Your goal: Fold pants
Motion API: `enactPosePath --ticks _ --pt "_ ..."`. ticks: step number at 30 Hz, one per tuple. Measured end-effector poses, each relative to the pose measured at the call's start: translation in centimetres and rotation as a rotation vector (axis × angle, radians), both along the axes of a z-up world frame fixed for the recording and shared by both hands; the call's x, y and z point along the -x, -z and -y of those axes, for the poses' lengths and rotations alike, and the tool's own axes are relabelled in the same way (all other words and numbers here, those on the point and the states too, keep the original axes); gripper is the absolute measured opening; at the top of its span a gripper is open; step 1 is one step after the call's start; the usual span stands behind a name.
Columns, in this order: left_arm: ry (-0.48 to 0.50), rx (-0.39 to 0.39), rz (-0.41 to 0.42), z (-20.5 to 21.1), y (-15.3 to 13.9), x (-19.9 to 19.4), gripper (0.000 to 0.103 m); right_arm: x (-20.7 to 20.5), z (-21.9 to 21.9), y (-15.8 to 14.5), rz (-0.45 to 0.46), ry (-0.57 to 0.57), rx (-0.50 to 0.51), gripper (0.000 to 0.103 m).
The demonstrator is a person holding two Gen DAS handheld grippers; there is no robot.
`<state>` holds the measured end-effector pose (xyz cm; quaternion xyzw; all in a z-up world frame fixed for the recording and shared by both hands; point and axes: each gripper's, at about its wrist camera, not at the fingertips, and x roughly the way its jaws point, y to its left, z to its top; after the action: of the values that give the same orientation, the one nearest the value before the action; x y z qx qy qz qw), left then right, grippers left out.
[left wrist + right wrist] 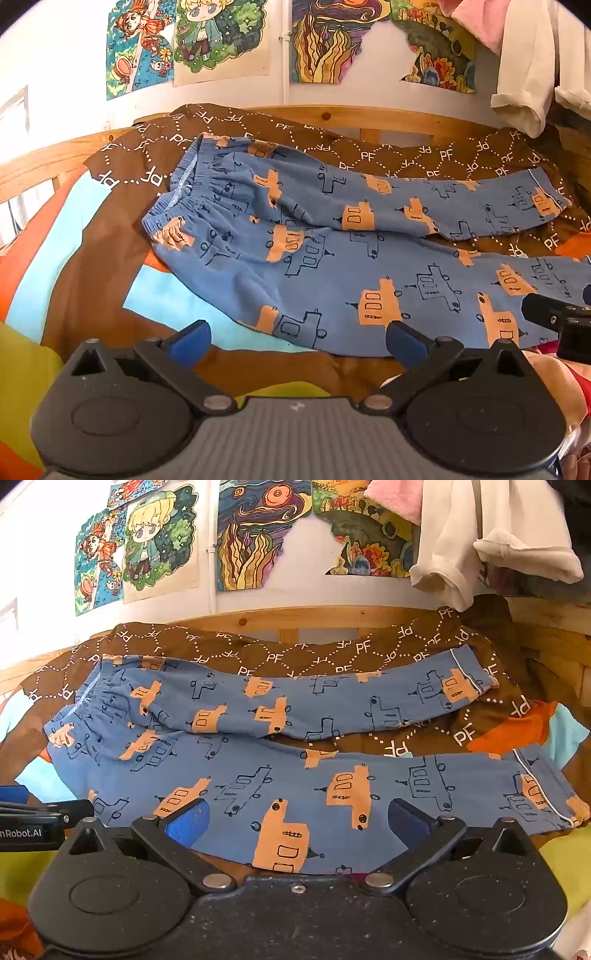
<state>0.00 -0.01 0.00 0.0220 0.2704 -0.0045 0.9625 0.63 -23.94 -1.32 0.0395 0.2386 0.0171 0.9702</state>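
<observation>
The pants (332, 258) lie spread flat on a brown bedspread (369, 147) printed with white letters — waistband (184, 199) to the left, both legs running off to the right with a strip of bedspread showing between them. They are blue with orange and outlined boat shapes. The left gripper (295, 343) hovers at the near edge of the pants below the waistband, jaws wide apart, holding nothing. The right gripper (295, 823) hangs over the near leg — its jaws are also spread wide and empty. Drawings (162, 542) hang on the wall behind, and a white garment (480, 546) dangles at the upper right.
</observation>
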Motion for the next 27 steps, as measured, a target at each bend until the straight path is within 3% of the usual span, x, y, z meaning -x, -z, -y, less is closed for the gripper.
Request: enactPosePath --ticks 27 --pt "0.002 0.002 -0.004 -0.15 0.24 -0.11 0.103 0.06 0.04 0.06 -0.007 0.002 -0.009 0.102"
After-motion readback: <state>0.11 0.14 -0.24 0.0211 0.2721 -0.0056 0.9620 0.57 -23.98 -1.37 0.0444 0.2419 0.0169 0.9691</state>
